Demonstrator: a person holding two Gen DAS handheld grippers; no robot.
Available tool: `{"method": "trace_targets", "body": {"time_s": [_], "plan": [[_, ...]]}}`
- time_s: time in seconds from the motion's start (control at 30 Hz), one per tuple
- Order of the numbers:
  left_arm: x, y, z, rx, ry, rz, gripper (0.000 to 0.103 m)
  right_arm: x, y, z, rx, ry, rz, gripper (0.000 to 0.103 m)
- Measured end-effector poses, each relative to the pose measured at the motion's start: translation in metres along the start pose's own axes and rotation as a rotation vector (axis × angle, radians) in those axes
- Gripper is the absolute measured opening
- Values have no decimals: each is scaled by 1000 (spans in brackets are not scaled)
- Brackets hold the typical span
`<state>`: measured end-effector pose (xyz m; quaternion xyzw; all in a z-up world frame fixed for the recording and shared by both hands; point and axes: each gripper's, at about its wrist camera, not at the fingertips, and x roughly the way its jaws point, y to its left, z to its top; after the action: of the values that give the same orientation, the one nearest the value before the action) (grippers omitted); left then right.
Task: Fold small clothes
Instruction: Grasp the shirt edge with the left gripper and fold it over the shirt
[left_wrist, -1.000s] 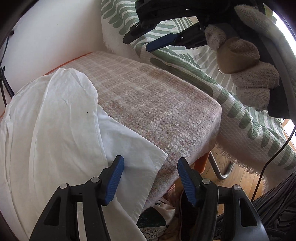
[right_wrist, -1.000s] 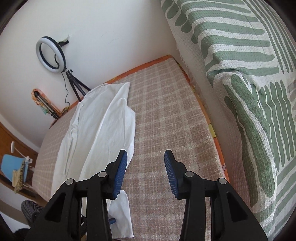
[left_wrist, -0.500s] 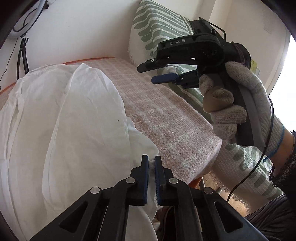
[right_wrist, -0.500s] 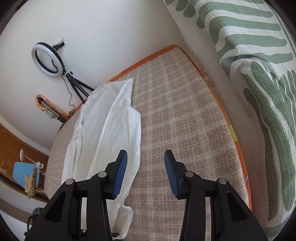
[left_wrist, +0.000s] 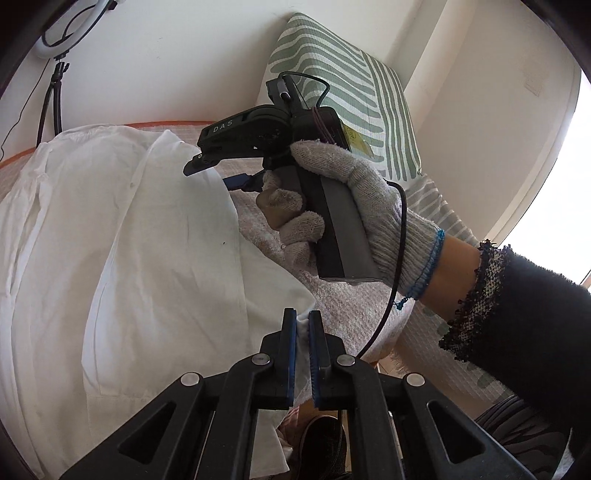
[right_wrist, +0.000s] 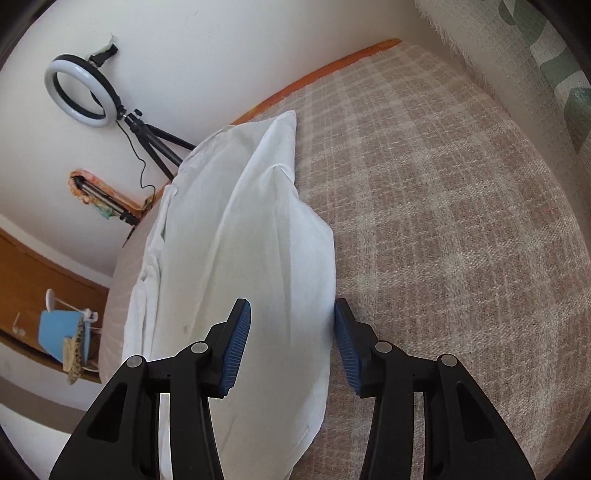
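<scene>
So the white garment (right_wrist: 258, 236) was lying lengthwise on the bed (right_wrist: 443, 221), over the plaid blanket, with one corner near the bed's edge. My left gripper (left_wrist: 303, 332) had its jaws pinched tight on that corner, I guess to anchor it for the fold. My right gripper (right_wrist: 291, 332) was hovering over the long edge, jaws partway apart and opening, cloth under the gap but not gripped, probably lining up a second grab.

Garment (right_wrist: 236, 236) on the blanket (right_wrist: 443, 221), ring light (right_wrist: 83, 90) behind, cushion (left_wrist: 343, 99) at the blanket's right.
</scene>
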<state>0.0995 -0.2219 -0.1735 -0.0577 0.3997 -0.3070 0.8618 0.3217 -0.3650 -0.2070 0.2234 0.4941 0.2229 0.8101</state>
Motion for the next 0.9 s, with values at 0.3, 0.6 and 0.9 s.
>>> {"method": "trace_targets", "body": {"time_s": [0.3, 0.6, 0.9], "plan": [[-7, 16, -2, -62, -15, -9, 3, 5, 31, 5, -124, 3, -163, 4], [-47, 40, -13, -126, -74, -9, 3, 8, 112, 5, -370, -14, -384, 3], [-83, 70, -36, -188, -106, 49, 3, 58, 182, -11, -543, 22, -435, 3]]}}
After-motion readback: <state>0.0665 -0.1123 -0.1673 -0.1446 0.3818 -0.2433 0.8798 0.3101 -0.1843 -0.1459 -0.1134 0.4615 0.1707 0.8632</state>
